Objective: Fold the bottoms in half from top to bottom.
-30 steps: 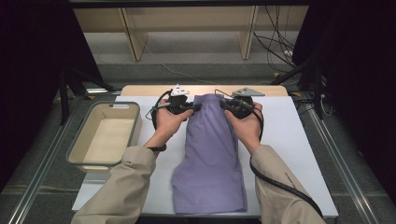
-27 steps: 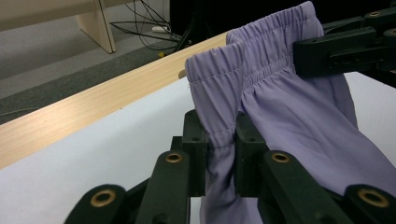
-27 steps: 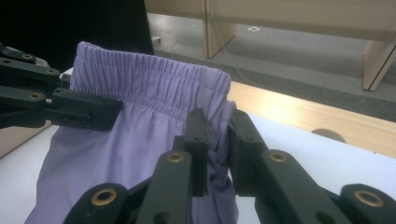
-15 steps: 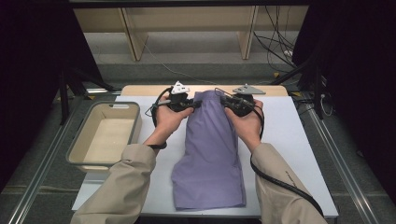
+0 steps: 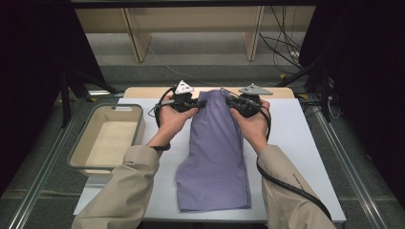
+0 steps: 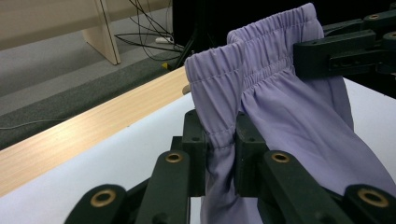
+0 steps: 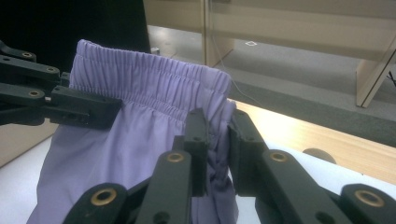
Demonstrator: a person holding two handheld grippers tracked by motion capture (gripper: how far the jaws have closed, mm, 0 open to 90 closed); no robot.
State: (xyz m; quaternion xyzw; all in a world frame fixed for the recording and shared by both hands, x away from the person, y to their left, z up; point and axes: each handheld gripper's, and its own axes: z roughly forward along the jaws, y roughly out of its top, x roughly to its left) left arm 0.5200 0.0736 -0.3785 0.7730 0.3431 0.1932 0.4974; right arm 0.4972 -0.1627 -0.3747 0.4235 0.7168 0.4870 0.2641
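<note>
Got both grippers pinching the elastic waistband of the purple shorts [image 5: 215,157] near the far edge of the tabletop [image 5: 296,143], left gripper [image 5: 200,102] clamped on the left end and right gripper [image 5: 229,101] on the right end. The waistband's lifted off the surface while the legs trail flat toward the near edge. A beige bin [image 5: 76,155] sits off the tabletop's left edge.

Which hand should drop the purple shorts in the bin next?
Left, probably. The left gripper sits nearer the bin, which lies on its side of the table. The right gripper would have to cross over. Both are shut on the shorts waistband.
</note>
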